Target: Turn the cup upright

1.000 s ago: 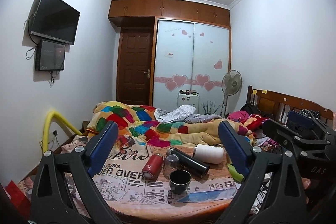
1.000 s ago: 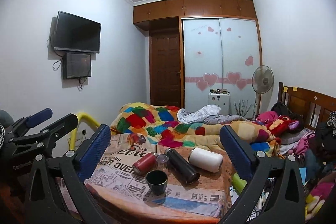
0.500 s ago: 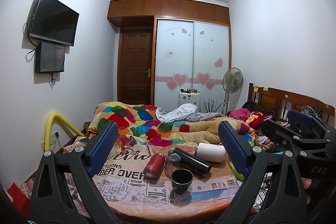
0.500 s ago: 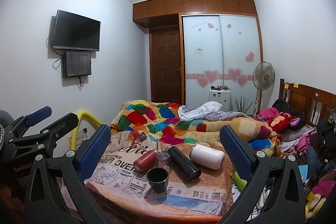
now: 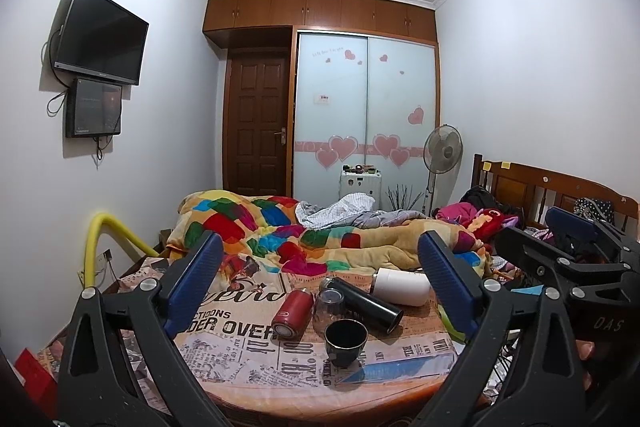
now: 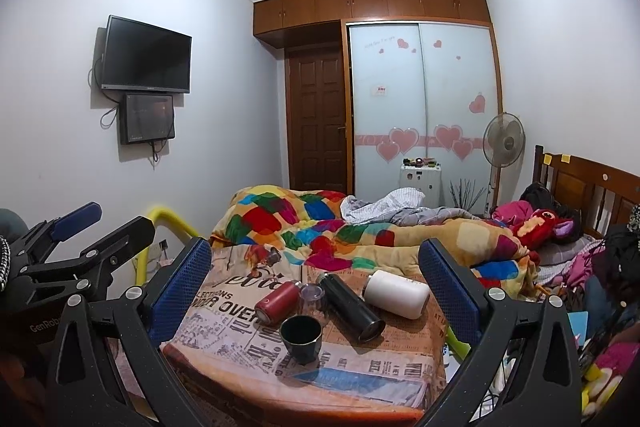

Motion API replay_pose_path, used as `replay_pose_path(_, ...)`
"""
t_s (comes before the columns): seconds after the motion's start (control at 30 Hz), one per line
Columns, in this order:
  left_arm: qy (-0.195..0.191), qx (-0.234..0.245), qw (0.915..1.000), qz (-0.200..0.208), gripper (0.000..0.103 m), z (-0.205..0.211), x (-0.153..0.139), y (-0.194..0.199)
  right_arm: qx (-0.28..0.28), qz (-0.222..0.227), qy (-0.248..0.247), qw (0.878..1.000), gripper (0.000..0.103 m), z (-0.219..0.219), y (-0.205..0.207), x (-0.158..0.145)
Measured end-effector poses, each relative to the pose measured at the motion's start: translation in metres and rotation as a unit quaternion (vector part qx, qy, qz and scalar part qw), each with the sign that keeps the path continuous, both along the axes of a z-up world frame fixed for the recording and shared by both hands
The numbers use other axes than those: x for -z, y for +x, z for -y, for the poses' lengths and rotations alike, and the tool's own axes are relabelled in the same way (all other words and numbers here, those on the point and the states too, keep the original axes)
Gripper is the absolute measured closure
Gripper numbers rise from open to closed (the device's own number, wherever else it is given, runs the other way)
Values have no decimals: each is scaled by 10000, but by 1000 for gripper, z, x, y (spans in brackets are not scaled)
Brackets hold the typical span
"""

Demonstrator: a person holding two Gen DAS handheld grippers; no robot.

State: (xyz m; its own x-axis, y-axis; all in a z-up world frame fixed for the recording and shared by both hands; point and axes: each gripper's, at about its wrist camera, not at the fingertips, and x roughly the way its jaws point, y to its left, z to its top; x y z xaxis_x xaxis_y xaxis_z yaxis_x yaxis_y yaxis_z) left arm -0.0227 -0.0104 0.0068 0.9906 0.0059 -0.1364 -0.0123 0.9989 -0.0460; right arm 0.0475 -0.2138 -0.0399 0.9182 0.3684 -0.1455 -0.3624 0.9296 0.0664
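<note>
A dark cup (image 5: pixel 345 337) stands upright, mouth up, near the front of a small table (image 5: pixel 240 359) covered with a newspaper-print cloth; it also shows in the right wrist view (image 6: pixel 301 334). Behind it lie a red flask (image 5: pixel 293 313), a black flask (image 5: pixel 362 303), a white flask (image 5: pixel 400 286) and a clear glass (image 5: pixel 329 303), all on their sides. My left gripper (image 5: pixel 318 279) is open and empty, back from the table. My right gripper (image 6: pixel 314 277) is open and empty too. Each gripper shows at the edge of the other's view.
A bed with a colourful quilt (image 5: pixel 280 227) lies just behind the table. A yellow pipe (image 5: pixel 100 239) bends up at the left. A wooden headboard (image 5: pixel 552 191) and piled clothes are at the right. A fan (image 5: pixel 442 151), wardrobe and door stand at the far wall.
Both views have shifted slightly; the table and cups sit a little lower and closer in frame. Both grippers stay open and nothing on the table has moved.
</note>
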Motion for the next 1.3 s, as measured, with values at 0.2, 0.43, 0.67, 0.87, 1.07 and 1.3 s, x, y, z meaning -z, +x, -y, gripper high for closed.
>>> replay_pose_path(0.2,-3,17,10000,1,2,-1,0,-1,-6,-22,5,10000,0,0,1,1)
replay_pose_path(0.43,-2,28,10000,0,1,0,0,0,-6,-19,8,10000,0,0,1,0)
replay_pose_path(0.67,-36,25,10000,3,0,-1,0,0,0,-25,-4,10000,0,1,2,0)
replay_pose_path(0.87,-53,33,10000,-14,0,1,-1,1,2,-26,8,10000,0,1,1,0)
replay_pose_path(1.07,-64,62,10000,-26,0,4,-1,3,1,-23,-1,10000,0,1,1,0)
replay_pose_path(1.3,-66,70,10000,-24,0,5,0,2,4,-25,7,10000,0,1,2,0)
